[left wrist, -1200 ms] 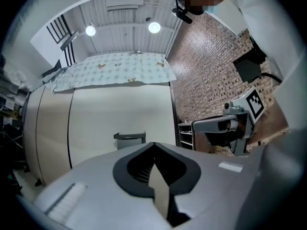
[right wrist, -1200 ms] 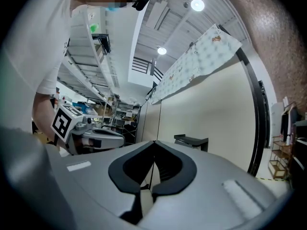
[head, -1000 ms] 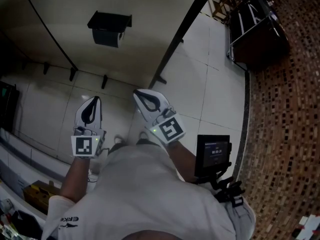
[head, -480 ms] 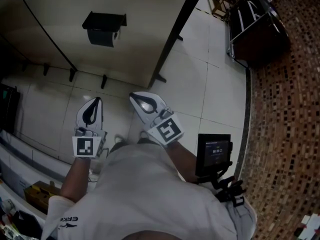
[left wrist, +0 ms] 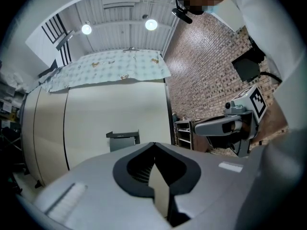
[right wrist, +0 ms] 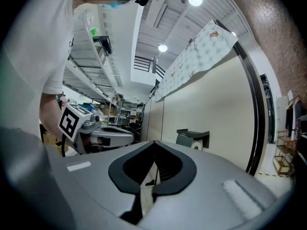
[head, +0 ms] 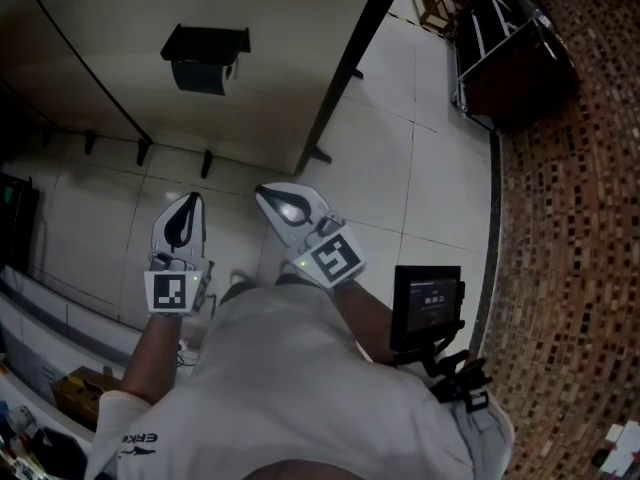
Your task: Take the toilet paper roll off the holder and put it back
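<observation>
Up on the beige panel [head: 280, 68], a dark holder [head: 205, 43] carries the toilet paper roll [right wrist: 197, 146], and the roll's pale end shows just under the holder's flat top. Both tools are well apart from it, held side by side in front of the person's chest and pointing toward the panel.

The left tool [head: 188, 200] has its 2 jaws pressed together, tips meeting, with nothing between them. In its own view the holder sits beyond the tips, a little to their left.

The right tool [head: 268, 194] is angled slightly inward toward the left one. Its 2 jaws are also together and empty. In its own view the holder and roll stand beyond the tips, to their right.

Below the tools lies a pale tiled floor [head: 400, 178]. A small dark screen [head: 426, 304] hangs at the person's right hip.
</observation>
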### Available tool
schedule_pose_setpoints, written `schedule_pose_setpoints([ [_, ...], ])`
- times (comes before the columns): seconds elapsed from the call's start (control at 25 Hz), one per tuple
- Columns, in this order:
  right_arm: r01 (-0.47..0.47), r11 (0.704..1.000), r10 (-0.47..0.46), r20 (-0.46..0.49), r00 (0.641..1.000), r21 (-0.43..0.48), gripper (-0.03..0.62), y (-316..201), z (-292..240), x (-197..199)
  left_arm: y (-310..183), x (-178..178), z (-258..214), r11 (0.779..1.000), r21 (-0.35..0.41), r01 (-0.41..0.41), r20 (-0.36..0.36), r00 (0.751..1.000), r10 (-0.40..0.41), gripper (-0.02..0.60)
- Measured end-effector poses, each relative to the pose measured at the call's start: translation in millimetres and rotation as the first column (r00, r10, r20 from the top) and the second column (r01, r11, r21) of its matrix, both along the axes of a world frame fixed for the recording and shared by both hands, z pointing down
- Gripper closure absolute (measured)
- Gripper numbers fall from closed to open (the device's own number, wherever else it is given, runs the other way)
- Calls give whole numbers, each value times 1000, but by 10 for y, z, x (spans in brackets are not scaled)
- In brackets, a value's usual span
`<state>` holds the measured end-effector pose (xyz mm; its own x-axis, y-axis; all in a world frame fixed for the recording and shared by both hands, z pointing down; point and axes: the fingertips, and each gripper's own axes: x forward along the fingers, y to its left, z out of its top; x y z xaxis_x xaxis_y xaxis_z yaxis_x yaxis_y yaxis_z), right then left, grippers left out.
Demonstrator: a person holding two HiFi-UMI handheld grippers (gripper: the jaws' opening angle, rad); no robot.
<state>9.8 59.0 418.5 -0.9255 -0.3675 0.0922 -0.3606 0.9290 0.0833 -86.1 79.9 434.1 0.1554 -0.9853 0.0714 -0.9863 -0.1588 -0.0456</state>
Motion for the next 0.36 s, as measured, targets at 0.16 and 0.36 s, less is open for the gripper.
schedule_pose_setpoints([
  [0.16,6,1000,-6,-7,1000,6,580,-21,8,-43,-36,-28,12,1000,-5,0,-3,1000,0,578],
  [0.36,9,1000,-9,-3,1000,8,580,-65,24,-95,-117,-134,4,998,45,35,-22,999,-34,578],
])
